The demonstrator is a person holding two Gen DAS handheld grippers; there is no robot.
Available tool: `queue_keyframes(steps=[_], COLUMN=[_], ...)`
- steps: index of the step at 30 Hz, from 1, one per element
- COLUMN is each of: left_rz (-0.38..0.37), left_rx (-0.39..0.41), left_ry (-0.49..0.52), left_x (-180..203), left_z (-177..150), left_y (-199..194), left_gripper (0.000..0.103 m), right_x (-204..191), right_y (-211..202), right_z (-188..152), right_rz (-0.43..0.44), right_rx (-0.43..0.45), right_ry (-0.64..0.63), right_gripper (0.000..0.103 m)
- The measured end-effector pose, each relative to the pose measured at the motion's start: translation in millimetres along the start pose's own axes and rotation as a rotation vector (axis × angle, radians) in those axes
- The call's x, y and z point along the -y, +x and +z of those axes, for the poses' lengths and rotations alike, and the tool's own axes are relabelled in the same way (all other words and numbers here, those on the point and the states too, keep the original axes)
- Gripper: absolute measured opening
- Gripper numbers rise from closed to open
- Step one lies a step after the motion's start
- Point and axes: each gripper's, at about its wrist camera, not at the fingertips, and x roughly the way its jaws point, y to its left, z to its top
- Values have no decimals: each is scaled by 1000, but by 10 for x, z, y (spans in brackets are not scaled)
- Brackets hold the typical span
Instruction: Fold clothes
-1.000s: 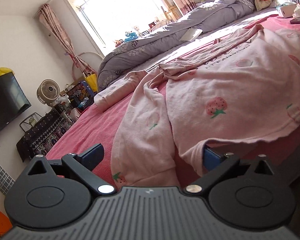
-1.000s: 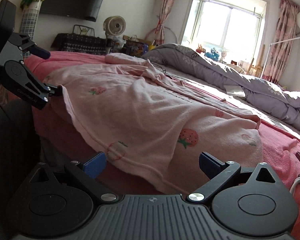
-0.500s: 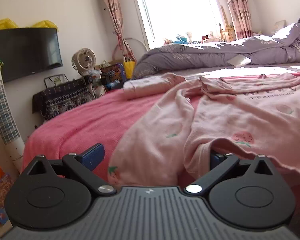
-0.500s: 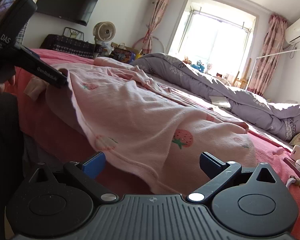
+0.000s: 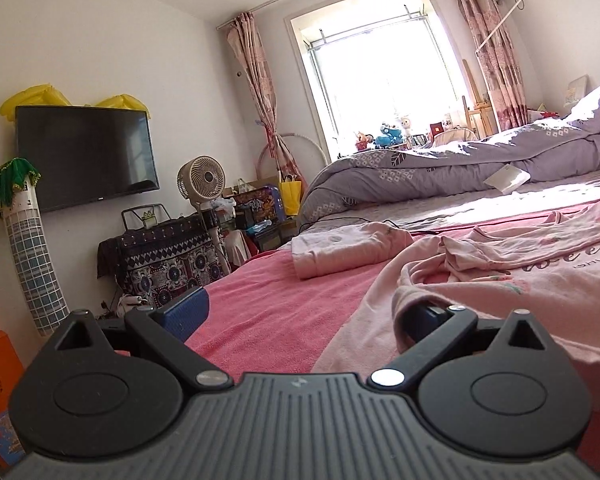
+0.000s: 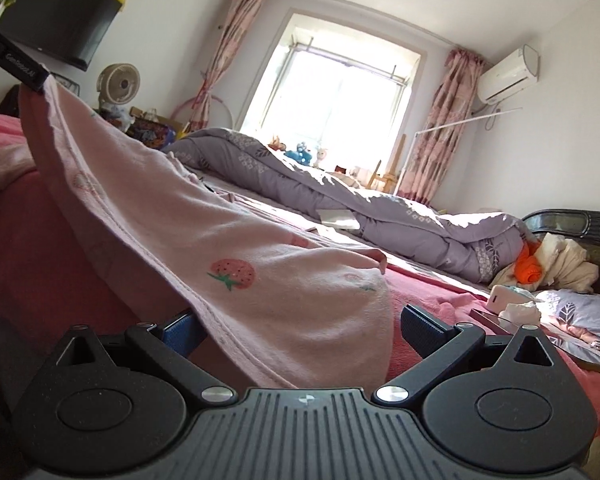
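A pale pink strawberry-print garment (image 5: 512, 280) lies on the pink bedsheet (image 5: 276, 300). My left gripper (image 5: 304, 312) has its jaws wide apart; the garment's hem drapes over its right finger, the left finger is bare. In the right wrist view the left gripper (image 6: 18, 66) holds the hem corner raised at the upper left. The garment (image 6: 268, 280) slopes down from there. My right gripper (image 6: 300, 326) is open, the hem lying between its fingers and over the left one.
A folded pink garment (image 5: 348, 248) lies further up the bed. A purple duvet (image 5: 460, 168) runs along the far side. Fan (image 5: 202, 180), TV (image 5: 84, 156) and clutter stand left of the bed. A phone and pillows (image 6: 548, 300) lie at the right.
My left gripper has lifted and swung up with the garment's hem on its right finger. The hem corner rose high in the right wrist view. My right gripper tilted and moved under the hem.
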Motion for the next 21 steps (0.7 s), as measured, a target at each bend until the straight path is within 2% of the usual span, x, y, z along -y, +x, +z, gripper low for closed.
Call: queue_keyframes(steps=[5, 7, 9, 10, 11, 13, 14, 16, 19, 21], left_rz=[16, 20, 21, 19, 14, -3, -8, -20, -66, -91], left_rx=[-15, -18, -22, -25, -27, -29, -26, -20, -29, -54], left_ry=[-10, -9, 1, 8, 15, 27, 33, 43, 49, 66], left_x=[-9, -5, 3, 4, 3, -9, -15, -31, -69, -64], left_z=[2, -9, -30, -45, -58, -72, -74, -74, -79, -134], left_y=[58, 68, 65, 58, 48, 13, -23, -102, -250, -320], left_gripper=[101, 101, 101, 101, 102, 101, 100, 97, 90, 89], right_x=[296, 393, 511, 557, 611, 728, 762, 807, 962, 1042], right_y=[147, 178, 188, 190, 183, 138, 80, -38, -235, -292], right_z=[-95, -152, -205, -205, -185, -103, -42, 86, 263, 280], right_rz=[-186, -234, -250, -244, -224, -179, -178, -187, -206, -206], right_rx=[-78, -106, -131, -143, -154, -164, -151, -116, -69, -92], right_ry=[66, 77, 86, 95, 110, 136, 132, 117, 98, 92], right_gripper=[103, 103, 96, 72, 43, 23, 18, 15, 15, 15])
